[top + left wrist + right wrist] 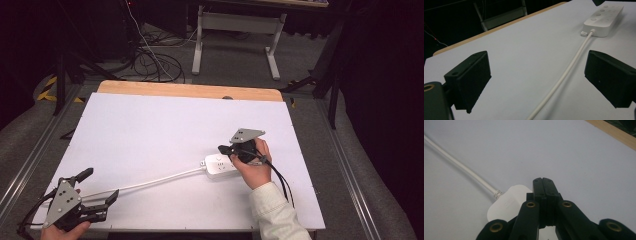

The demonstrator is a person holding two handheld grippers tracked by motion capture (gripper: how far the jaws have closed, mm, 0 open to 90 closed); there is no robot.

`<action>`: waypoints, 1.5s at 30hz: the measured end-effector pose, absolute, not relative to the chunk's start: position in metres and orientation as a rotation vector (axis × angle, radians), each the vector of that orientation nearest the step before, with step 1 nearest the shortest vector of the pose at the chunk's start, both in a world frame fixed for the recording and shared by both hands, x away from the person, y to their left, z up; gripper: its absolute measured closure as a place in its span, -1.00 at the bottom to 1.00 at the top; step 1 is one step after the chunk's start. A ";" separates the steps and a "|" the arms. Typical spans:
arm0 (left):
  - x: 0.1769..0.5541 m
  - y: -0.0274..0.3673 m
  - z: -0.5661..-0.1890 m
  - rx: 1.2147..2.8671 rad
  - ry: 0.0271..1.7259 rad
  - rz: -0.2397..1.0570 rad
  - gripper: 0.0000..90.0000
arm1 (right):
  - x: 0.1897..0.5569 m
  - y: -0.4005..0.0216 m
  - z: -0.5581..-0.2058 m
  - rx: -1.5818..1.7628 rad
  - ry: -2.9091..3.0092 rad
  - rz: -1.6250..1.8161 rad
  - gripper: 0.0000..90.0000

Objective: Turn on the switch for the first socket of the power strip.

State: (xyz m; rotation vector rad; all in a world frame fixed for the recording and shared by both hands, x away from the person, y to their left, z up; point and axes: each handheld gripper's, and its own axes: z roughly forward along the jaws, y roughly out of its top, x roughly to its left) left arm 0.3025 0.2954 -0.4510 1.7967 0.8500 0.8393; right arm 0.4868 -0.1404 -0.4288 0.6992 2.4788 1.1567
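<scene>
The white power strip [220,165] lies on the white worktop [150,130], right of centre, and everything here hangs on that strip. Its long axis runs roughly left-right across the worktop, tipped a little — and its white cord [150,181] leaves the left end and stretches away toward the near-left corner.

The right gripper [224,149] sits right at the strip, over its far-right end, the right hand [255,167] wrapped round the handle with the wrist low behind the strip. In the right gripper view its jaws stand pressed together with nothing between them, tips pointing out past the strip's rounded end [506,205]. Whether the tips actually press on the strip's top I cannot tell.

The left gripper [100,187] is well away from the strip, down by the near-left edge of the worktop, held in the left hand [62,231]. Its jaws stand wide apart, aimed along the cord toward the strip. In the left gripper view the cord [564,75] runs up between the two pads toward the strip [604,20], nearer the right-hand pad, touching neither.

So the right hand is far nearer the strip; the left is lined up on the cord. My reading — a closing of the left jaws would take the cord, provided the gripper drops to cord height first.
</scene>
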 end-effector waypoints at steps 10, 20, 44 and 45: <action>0.303 0.295 -0.451 1.798 0.849 0.841 -0.84 | 0.491 -0.134 -0.438 0.717 2.540 1.065 1.00; 0.302 0.295 -0.451 1.801 0.852 0.835 -0.84 | 0.493 -0.130 -0.446 0.710 2.563 1.039 1.00; 0.302 0.295 -0.451 1.804 0.851 0.834 -0.84 | 0.492 -0.126 -0.452 0.735 2.574 0.999 1.00; 0.302 0.295 -0.451 1.803 0.850 0.833 -0.84 | 0.492 -0.126 -0.452 0.736 2.575 0.998 1.00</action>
